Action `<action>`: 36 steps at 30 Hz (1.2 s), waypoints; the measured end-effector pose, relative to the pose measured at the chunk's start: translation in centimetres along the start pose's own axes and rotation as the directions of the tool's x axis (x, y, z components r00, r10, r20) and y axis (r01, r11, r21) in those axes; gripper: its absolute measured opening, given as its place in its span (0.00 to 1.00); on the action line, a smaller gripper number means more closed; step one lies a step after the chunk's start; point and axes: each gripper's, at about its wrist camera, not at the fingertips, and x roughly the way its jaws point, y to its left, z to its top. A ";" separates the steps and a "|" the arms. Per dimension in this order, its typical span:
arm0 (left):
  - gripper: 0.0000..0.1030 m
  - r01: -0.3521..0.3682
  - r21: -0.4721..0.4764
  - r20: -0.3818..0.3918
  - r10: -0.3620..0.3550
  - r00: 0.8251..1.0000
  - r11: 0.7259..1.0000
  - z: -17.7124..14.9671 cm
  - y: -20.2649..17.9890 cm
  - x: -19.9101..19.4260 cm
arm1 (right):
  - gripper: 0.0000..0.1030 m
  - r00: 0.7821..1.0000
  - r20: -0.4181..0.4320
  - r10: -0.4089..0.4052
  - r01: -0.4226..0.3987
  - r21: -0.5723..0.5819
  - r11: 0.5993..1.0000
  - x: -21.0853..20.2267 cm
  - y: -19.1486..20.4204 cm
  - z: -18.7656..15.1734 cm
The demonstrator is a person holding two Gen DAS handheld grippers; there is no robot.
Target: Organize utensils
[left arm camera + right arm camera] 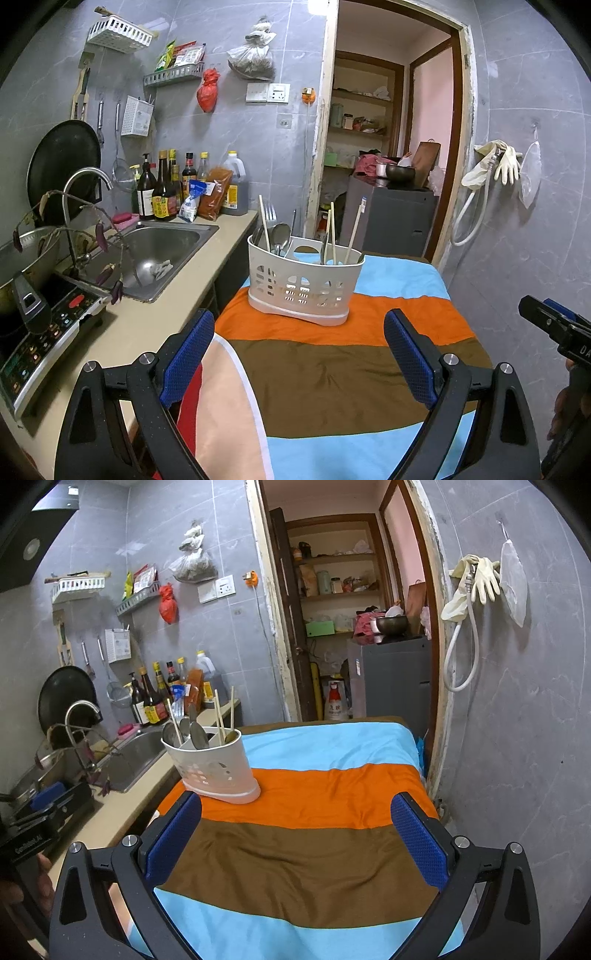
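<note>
A white perforated utensil holder [304,282] stands on the orange stripe of a striped cloth [332,369]. It holds spoons [280,234], a fork [269,214] and several chopsticks [332,232]. It also shows in the right wrist view [214,768], left of centre, with spoons [195,733] and chopsticks [219,716]. My left gripper [299,354] is open and empty, nearer than the holder. My right gripper [295,840] is open and empty over the brown stripe, to the holder's right. The right gripper's tip [554,325] shows at the left view's right edge.
A beige counter [155,321] on the left carries a steel sink [155,254], a faucet [85,177], an induction cooker [40,350] and sauce bottles [162,192]. A doorway [388,147] opens behind the table. A grey tiled wall [517,738] with gloves [484,579] stands right.
</note>
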 end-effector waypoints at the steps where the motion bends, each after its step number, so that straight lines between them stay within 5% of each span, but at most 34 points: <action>1: 0.87 -0.001 0.000 0.000 0.001 1.000 1.000 0.0 0.0 0.0 | 1.00 1.000 0.000 0.000 0.000 0.000 1.000 0.0 0.0 0.0; 32: 0.87 -0.003 0.002 0.001 0.003 1.000 1.000 -0.1 0.2 -0.1 | 1.00 1.000 0.001 0.003 -0.003 0.009 1.000 -0.1 -0.1 -0.1; 36: 0.87 -0.093 0.057 -0.001 0.093 0.996 0.994 -0.4 -0.4 0.0 | 1.00 1.000 0.001 0.004 -0.004 0.009 1.000 -0.1 0.0 -0.1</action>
